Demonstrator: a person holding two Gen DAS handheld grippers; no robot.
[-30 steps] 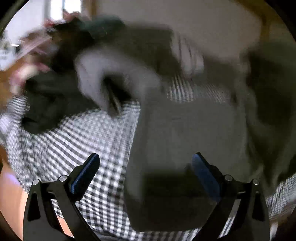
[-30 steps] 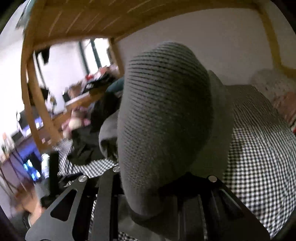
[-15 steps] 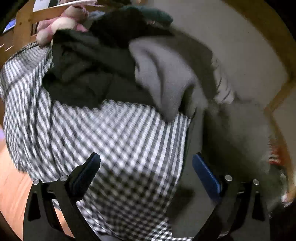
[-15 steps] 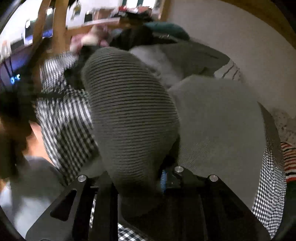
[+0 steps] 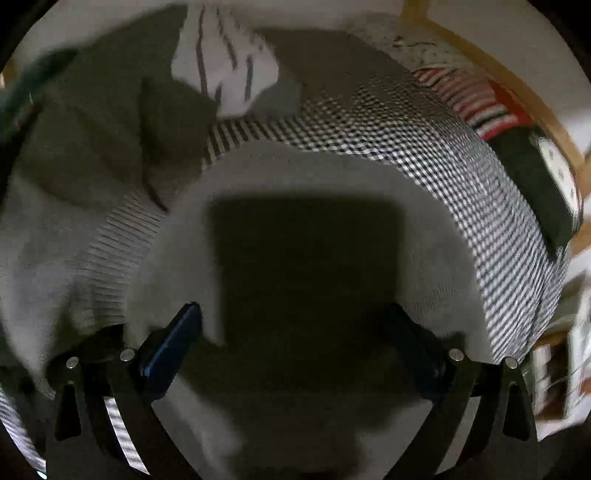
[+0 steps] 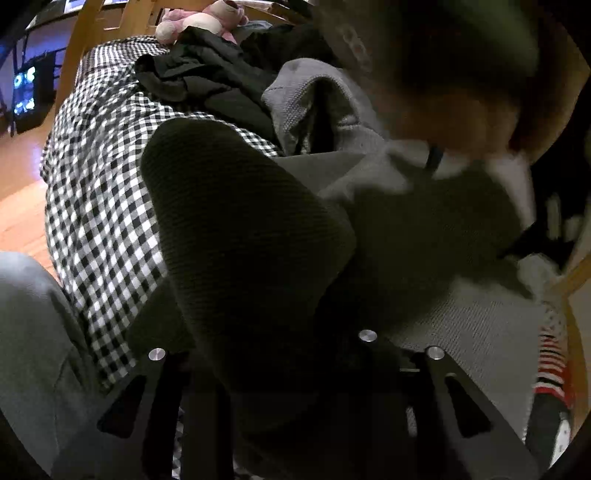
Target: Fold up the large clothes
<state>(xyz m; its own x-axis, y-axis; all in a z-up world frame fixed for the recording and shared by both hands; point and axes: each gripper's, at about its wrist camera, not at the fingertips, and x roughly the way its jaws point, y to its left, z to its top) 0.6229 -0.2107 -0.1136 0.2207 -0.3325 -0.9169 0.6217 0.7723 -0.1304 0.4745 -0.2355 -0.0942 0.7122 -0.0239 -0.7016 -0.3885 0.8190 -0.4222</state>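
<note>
In the left wrist view, a heap of dark olive and grey clothes (image 5: pixel 92 147) fills the upper left of the frame, with a white striped garment (image 5: pixel 225 70) at the top just right of it. These look unfolded and waiting, so most of the task is judged to be still ahead. Across the centre lies the grey knit sweater (image 5: pixel 280 166), spread fairly flat on the black-and-white checked bedspread (image 5: pixel 461 177), under a square dark shadow. The left gripper (image 5: pixel 295 343) hangs above it at the bottom of the frame, jaws spread wide with nothing between them. At the far right edge lie a red-striped item (image 5: pixel 480 99) and a wooden bed frame (image 5: pixel 498 74).

In the right wrist view, the checked bedspread (image 6: pixel 96 192) runs down the left side, with a pink plush toy (image 6: pixel 207 18) and a black jacket (image 6: pixel 199 77) at the upper left. In the centre a ribbed fold of the grey knit sweater (image 6: pixel 236 236) rises from the right gripper (image 6: pixel 273 369) at the bottom. The jaws have just been opening, and the fabric sits between them; whether the pads press on it cannot be told, since cloth hides them. Further right, more of the sweater lies flat at the lower right, below a blurred dark shape. As a judgement, one fold of this sweater is being laid down, and further folds and the pile remain.
</note>
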